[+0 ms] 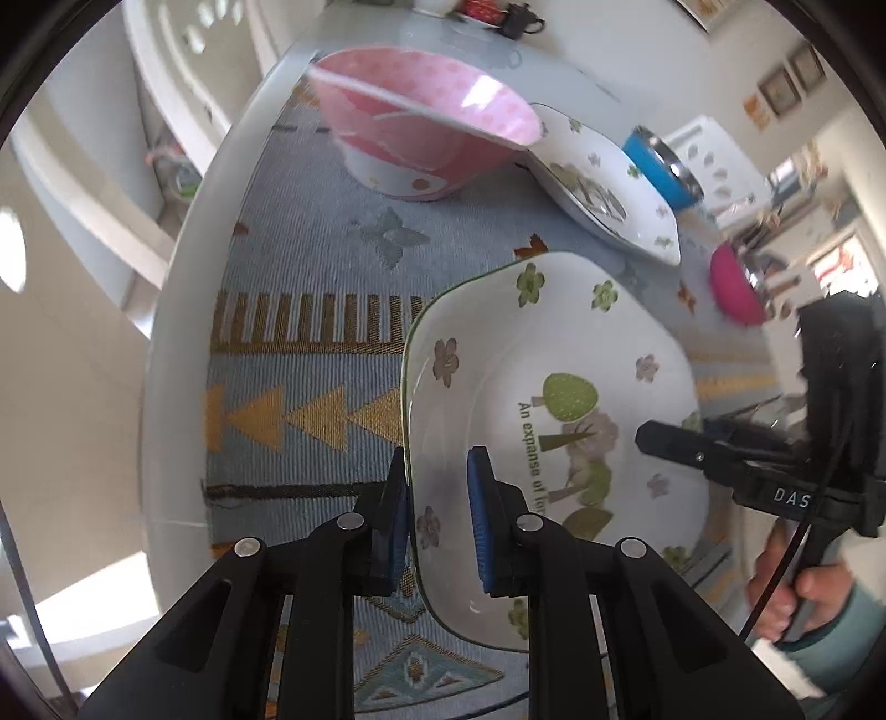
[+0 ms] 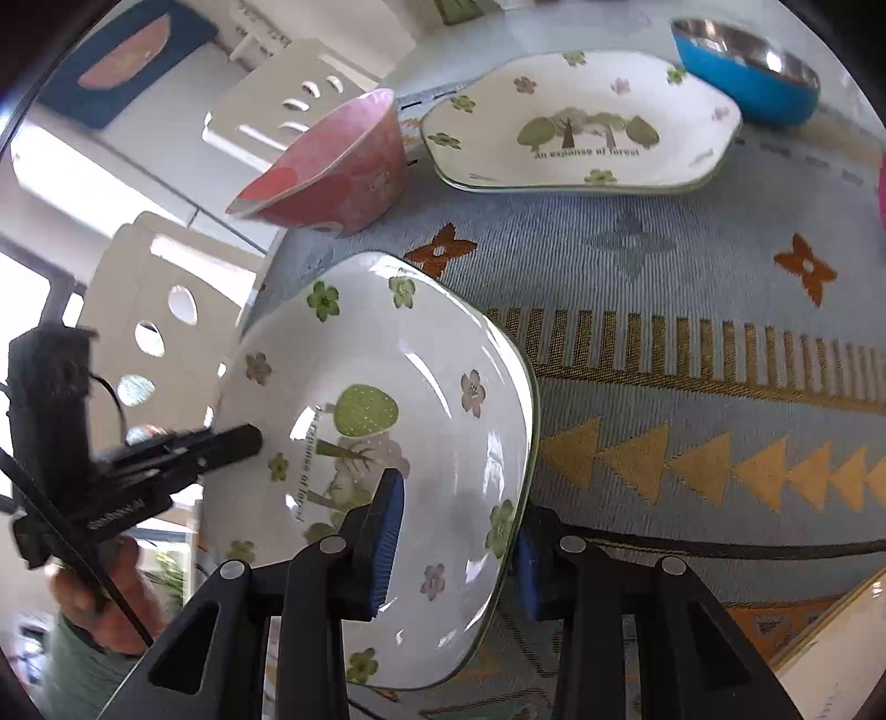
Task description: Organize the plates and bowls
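both grippers clamp one floral plate

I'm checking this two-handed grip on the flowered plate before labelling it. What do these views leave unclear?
- Underside of the held white flowered plate: hidden by the plate itself in both views.
- Right gripper, outer pad: behind the plate's rim, right view.
- Pink round bowl: cut off by the right gripper's body, left view; only an edge sliver in the right view.
- Clutter at the table's far end: too small, left view.
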Motion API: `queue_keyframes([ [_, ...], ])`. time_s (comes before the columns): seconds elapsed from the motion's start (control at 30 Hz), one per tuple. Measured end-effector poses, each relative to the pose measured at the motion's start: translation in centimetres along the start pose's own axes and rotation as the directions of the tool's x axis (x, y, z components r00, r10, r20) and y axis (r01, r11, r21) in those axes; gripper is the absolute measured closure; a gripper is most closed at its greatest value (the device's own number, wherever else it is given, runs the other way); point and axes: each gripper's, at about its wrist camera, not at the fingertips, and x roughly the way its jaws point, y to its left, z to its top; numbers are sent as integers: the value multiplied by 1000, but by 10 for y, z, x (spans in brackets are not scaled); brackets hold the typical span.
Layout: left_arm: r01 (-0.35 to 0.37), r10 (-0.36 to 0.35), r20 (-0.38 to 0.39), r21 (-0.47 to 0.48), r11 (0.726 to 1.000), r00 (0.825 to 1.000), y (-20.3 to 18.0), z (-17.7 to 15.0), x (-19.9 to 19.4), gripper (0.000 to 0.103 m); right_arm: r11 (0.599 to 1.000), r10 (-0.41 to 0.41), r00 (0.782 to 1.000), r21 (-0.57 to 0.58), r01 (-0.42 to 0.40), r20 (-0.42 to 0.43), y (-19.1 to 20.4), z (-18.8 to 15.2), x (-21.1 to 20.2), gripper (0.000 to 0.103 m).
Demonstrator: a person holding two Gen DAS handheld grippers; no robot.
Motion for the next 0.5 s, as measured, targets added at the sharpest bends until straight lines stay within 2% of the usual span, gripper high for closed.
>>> queue_keyframes([
  [0.07, 10, -10, 24, 12, 1000, 1000, -7, 1, -7, 87, 1000, -18, 1000, -14, 18, 23, 0, -4, -5, 68],
  [0.17, 16, -17, 48, 34, 999, 999, -23, 1, -18, 87, 1000, 2, 999, 21, -3, 45, -9, -8, -18, 68],
  [0.3, 25, -29, 59, 62, 998, 998, -47, 5, -23, 87, 998, -24, 998, 58, 21, 51, -21, -12, -39, 68],
  [0.5, 91, -99, 67, 102, 991, 993, -102, 4, -29, 87, 992, -76, 993, 111, 66, 87, -49, -36, -94, 68],
])
